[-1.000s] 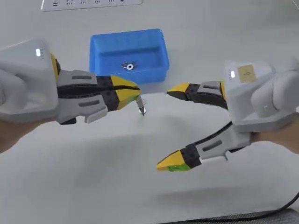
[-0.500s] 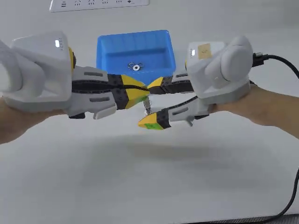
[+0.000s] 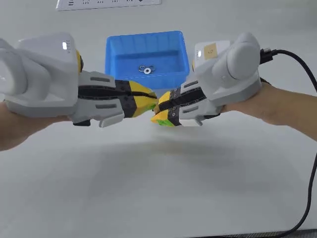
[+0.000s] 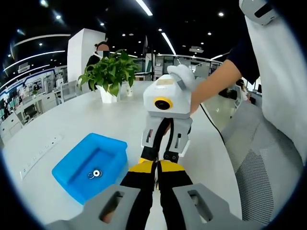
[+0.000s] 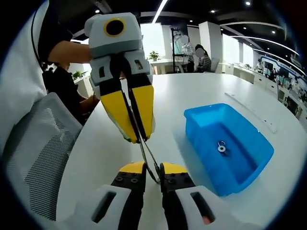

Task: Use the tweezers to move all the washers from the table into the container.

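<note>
Two spots of marking, then; can either be read?

Neither; the tan sticker (image 3: 210,51) on top of the right gripper (image 3: 159,113) bears a small mark too blurred to make out; the power strip (image 3: 109,4) at the far edge of the table (image 3: 158,188) shows rows of print too small to tell.

How are the grippers posed?

Both come in from the sides, level above the table and just near of the container (image 3: 144,35); the left gripper (image 3: 152,99) points right and the right gripper points left, each with one jaw above the other; their yellow tips meet almost nose to nose; a black cable (image 3: 297,59) trails from the right gripper off to the right and round toward the near edge.

And the tweezers (image 5: 144,143)?

Held by the left gripper, its jaws closed tight on the handle end; the thin metal legs run out past its tips and into the right gripper, whose jaws sit pressed on the tip end with a narrow slit between them; whether anything sits in the tweezers' tips I cannot tell.

Where are the washers (image 3: 145,69)?

Small metal rings lie together on the floor of the blue container, toward its near wall, apart from both grippers; how many, I cannot tell.
</note>
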The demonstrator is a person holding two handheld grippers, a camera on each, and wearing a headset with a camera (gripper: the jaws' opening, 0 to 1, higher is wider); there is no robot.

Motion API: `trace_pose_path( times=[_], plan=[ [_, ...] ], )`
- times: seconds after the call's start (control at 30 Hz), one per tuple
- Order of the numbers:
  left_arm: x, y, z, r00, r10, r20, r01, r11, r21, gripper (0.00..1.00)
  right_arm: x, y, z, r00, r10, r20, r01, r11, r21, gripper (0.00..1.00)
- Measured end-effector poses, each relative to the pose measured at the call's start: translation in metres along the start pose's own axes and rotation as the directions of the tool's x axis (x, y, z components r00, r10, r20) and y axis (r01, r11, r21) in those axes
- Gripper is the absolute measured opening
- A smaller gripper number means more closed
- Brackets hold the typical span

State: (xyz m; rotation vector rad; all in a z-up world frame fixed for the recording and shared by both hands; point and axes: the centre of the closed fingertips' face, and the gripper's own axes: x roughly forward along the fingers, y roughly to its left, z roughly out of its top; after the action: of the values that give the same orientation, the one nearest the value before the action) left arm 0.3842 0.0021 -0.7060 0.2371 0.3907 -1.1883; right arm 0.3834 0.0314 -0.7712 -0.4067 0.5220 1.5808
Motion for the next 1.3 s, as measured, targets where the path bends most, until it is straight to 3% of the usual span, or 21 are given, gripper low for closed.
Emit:
trace_pose_path(
  times=[0.3,0.4,0.57,0.73,0.83,1.0,1.3],
  plan=[
    [0.0,0.0,-0.003,0.9999,0.003,-0.014,-0.003,1.0,-0.006,0.06,0.0,0.003,-0.001,0.9997,-0.022,-0.011,0.021,0.997,-0.076,0.1],
    [0.0,0.001,-0.003,0.9998,0.01,-0.017,-0.01,1.0,-0.017,0.06,-0.001,0.002,0.0,0.9993,-0.038,-0.004,0.038,0.997,-0.074,0.1],
    [-0.001,-0.001,-0.003,0.9998,0.018,-0.012,-0.019,0.994,-0.109,0.08,-0.001,0.004,0.0,0.9984,-0.056,0.007,0.057,0.997,-0.06,0.1],
    [-0.001,-0.008,-0.001,0.9998,0.019,-0.009,-0.02,0.996,-0.091,0.16,0.0,0.006,0.002,0.9969,-0.074,0.027,0.075,0.997,-0.02,0.1],
    [-0.002,-0.012,0.002,1.0,0.003,0.009,-0.002,0.994,-0.112,0.2,0.0,0.007,0.002,0.997,-0.075,0.02,0.075,0.997,-0.022,0.1],
    [-0.009,-0.009,0.0,0.9994,0.033,0.006,-0.032,0.994,-0.104,0.22,0.0,0.005,0.003,0.997,-0.077,0.009,0.078,0.996,-0.031,0.1],
    [-0.035,-0.003,0.001,0.9929,0.115,0.028,-0.112,0.988,-0.107,0.32,-0.01,0.002,0.022,0.9962,-0.086,0.012,0.087,0.995,-0.053,0.1]
  ],
)
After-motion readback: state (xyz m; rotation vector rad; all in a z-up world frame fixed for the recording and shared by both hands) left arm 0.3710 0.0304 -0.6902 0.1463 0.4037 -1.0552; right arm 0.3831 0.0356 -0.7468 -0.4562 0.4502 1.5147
